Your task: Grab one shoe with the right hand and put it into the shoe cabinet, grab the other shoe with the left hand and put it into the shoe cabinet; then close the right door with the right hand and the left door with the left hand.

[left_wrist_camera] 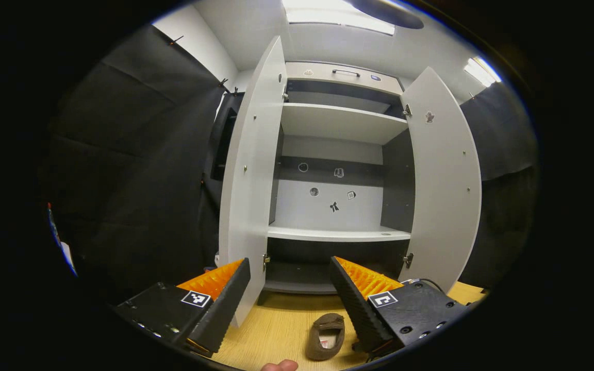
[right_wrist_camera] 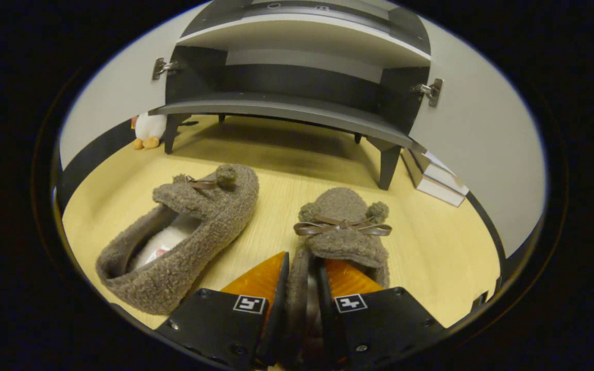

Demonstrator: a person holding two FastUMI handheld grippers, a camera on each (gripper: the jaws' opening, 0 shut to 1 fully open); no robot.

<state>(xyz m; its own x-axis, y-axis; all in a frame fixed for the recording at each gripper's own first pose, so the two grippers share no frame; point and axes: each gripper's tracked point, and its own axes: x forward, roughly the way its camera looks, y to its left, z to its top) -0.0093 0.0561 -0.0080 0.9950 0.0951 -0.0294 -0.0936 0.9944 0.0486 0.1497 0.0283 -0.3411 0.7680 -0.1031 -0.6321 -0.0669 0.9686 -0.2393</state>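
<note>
Right gripper (right_wrist_camera: 302,288) pinches the right slipper (right_wrist_camera: 341,232) on the floor (right_wrist_camera: 431,242); left gripper (left_wrist_camera: 289,288) hangs spread before the open cabinet (left_wrist_camera: 335,170).

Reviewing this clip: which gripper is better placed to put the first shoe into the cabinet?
Right. The right gripper has its fingers closed on the side wall of the right-hand shoe on the floor. The left gripper hangs open and empty, facing the shoe cabinet, above the other shoe.
</note>
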